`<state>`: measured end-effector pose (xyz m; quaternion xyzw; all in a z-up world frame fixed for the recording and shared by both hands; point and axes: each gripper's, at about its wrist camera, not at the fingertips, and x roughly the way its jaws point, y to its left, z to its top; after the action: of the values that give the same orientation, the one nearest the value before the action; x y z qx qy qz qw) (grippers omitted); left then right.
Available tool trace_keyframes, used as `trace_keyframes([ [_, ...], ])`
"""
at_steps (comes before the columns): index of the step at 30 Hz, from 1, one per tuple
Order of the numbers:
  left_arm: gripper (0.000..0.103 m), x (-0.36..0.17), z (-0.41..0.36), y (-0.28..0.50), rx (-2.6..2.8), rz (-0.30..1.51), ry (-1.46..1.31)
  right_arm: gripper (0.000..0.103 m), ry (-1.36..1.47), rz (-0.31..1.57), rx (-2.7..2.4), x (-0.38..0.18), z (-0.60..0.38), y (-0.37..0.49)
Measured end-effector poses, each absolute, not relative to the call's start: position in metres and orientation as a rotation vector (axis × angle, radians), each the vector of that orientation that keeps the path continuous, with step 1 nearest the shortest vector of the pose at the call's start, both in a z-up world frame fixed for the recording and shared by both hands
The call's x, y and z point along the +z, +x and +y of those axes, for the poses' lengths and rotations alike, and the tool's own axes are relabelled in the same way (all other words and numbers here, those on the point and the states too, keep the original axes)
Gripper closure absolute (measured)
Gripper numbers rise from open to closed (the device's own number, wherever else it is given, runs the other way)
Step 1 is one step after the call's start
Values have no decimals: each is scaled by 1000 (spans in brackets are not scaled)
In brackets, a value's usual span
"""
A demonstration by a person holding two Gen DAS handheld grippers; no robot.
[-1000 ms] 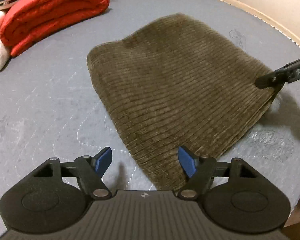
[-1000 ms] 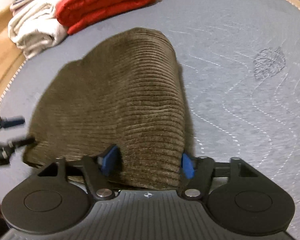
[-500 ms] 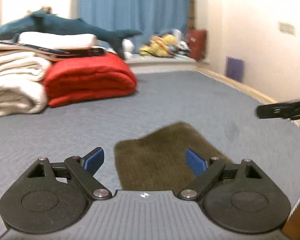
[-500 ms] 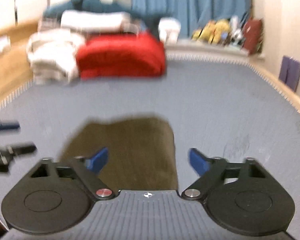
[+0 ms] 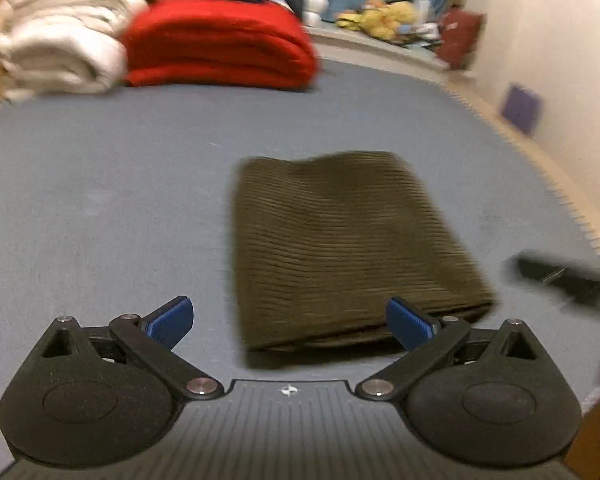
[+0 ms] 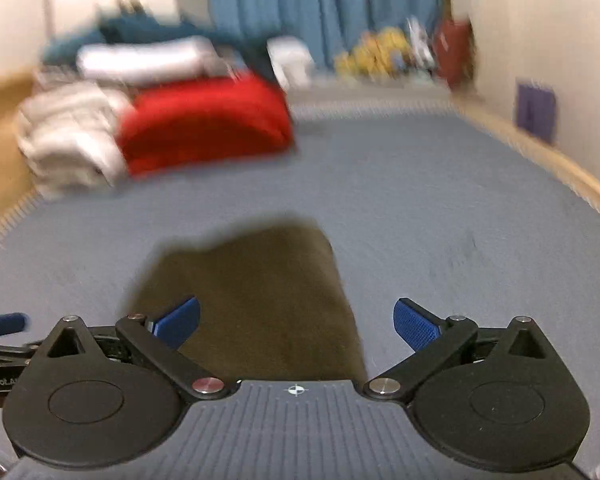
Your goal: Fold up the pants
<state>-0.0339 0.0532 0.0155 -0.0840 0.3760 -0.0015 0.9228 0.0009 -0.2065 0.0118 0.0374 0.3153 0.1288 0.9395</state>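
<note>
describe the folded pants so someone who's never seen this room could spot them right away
A wide grey-blue mattress fills the room, with folded bedding stacked at its far end. The pants lie alone in the open middle, nearer the camera, as a flat, roughly rectangular bundle. Their dark olive-brown ribbed corduroy sets them apart from the bright red blanket and the white blankets behind.

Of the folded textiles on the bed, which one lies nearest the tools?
The olive-brown ribbed pants, folded into a rectangle alone mid-bed. The red blanket and white blankets are stacked at the far end.
</note>
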Motion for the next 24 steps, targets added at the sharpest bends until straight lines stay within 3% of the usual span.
trace_keyframes([
  [4,0,3,42,-18,17,781,-54,1,45,722,311,-9,-198,15],
  [24,0,-9,43,-16,38,821,-88,1,64,745,319,-6,-183,32],
])
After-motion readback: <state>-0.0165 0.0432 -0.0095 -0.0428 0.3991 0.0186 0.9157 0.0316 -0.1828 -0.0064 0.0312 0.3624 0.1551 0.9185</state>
